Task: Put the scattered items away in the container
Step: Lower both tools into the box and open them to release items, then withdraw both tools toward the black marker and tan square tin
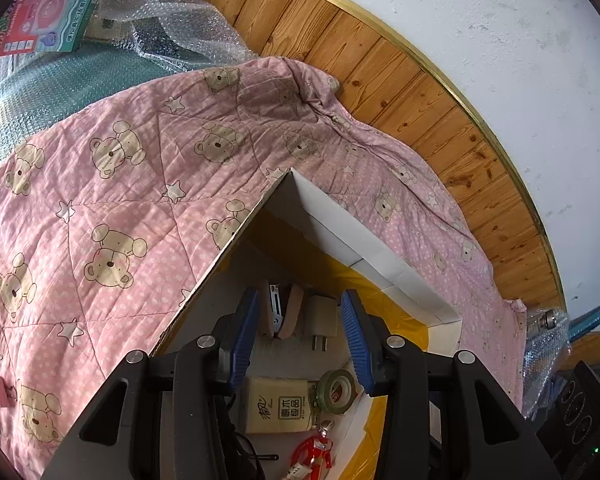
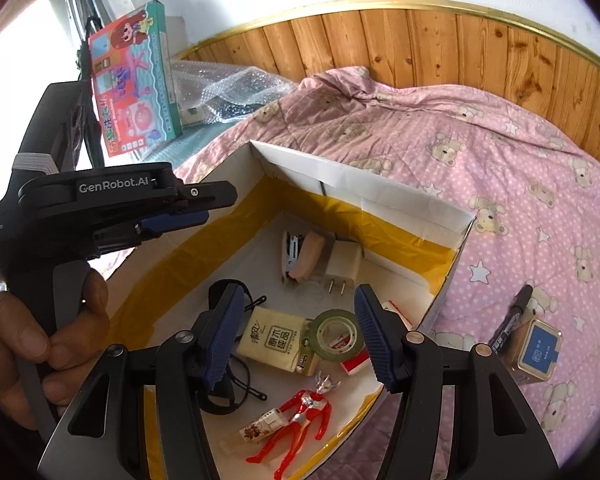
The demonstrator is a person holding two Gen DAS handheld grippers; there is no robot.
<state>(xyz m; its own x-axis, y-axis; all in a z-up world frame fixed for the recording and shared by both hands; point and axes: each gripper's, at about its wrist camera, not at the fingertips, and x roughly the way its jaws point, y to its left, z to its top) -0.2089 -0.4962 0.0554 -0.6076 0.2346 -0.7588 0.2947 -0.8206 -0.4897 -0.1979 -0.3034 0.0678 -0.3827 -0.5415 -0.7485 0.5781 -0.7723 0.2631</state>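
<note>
- The cardboard box (image 2: 400,196) is the landmark: a shallow open carton with white outer walls and yellow tape lining the inside, lying on a pink quilt (image 2: 520,168) printed with bears and stars.
- Inside the box, toward its far corner, a stapler (image 2: 302,254) lies just beside a white plug adapter (image 2: 342,266), the two touching or nearly so.
- Nearer the middle of the box floor sits a beige tissue packet (image 2: 270,338), with a roll of green tape (image 2: 336,334) against its right end and a red-and-white card (image 2: 356,360) partly under the roll.
- At the near side of the box lies a red and silver action figure (image 2: 300,420) on its back, a small printed packet (image 2: 262,426) by its arm, and a black cord (image 2: 236,384) looped to its left.
- Outside the box, on the quilt to its right, a black marker (image 2: 512,316) lies next to a small tin with a blue lid (image 2: 538,352); a pink binder clip (image 1: 2,390) sits on the quilt well left of the box.
- The right gripper (image 2: 296,340) hangs above the box interior, jaws spread wide and holding nothing.
- The left gripper (image 1: 298,340) is likewise over the box, jaws parted and empty above the stapler and adapter; in the right wrist view a hand (image 2: 40,320) grips its handle at the box's left edge.
</note>
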